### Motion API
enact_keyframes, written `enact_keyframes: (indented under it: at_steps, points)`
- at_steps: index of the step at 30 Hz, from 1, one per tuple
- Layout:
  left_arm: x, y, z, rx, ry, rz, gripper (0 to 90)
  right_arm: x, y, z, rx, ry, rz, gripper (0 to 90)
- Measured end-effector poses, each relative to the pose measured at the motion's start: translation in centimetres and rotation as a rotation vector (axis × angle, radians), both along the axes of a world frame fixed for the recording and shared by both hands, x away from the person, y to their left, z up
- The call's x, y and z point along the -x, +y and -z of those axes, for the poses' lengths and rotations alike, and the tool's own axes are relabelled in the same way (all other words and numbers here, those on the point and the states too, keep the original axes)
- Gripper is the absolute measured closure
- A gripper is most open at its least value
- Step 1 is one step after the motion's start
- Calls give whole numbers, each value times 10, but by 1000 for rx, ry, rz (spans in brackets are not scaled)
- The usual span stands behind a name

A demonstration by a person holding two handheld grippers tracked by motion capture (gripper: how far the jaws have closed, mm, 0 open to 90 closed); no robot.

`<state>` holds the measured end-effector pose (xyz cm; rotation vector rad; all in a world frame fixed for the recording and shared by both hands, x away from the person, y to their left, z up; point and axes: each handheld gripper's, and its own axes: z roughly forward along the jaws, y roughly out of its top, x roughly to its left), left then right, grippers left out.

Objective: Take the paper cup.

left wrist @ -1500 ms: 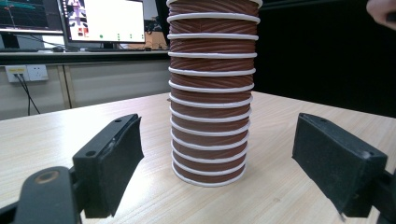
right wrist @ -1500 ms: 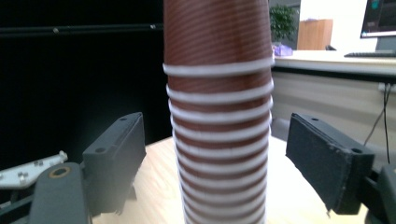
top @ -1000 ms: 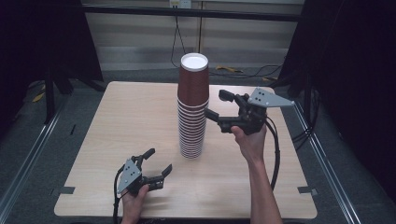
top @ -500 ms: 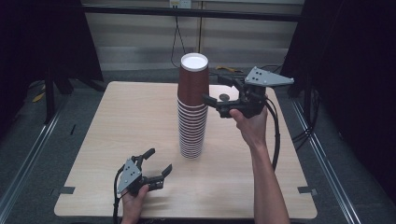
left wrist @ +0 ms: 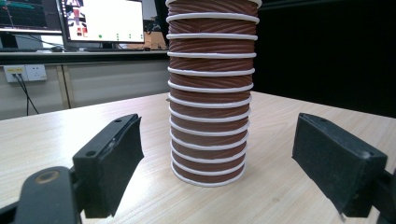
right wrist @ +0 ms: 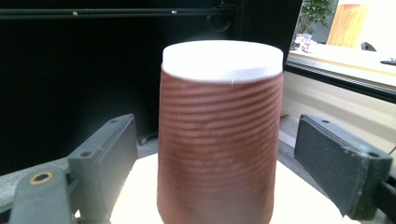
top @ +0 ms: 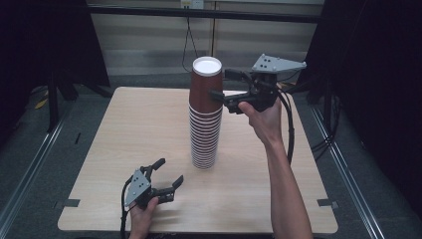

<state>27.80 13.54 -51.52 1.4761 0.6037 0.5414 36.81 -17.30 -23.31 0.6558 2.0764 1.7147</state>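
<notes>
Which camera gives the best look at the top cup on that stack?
The right gripper view: the top cup is close up, between the open right claw. The high view shows it small atop the stack. The left gripper view shows the stack's lower cups.

A stack of paper cups (top: 205,117) stands mid-frame on the table (top: 124,129); the right gripper (top: 230,90) flanks its top from the right, and the left gripper (top: 168,175) rests lower left.

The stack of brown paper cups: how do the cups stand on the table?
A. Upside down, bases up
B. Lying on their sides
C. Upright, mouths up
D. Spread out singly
A: the stack of brown paper cups shows a closed white base on top, rims pointing down.
</notes>
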Motion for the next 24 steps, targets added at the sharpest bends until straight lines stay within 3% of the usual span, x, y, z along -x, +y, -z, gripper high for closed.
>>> enact_keyframes:
  at_steps: [12,18,24]
  points:
    - [0,0,0,0,0,0,157,-19,22,-20,40,31,-23,136]
    - [0,0,0,1,0,1,156,-24,31,-20,74,51,-14,174]
    - [0,0,0,1,0,1,156,-26,28,-17,57,56,-10,227]
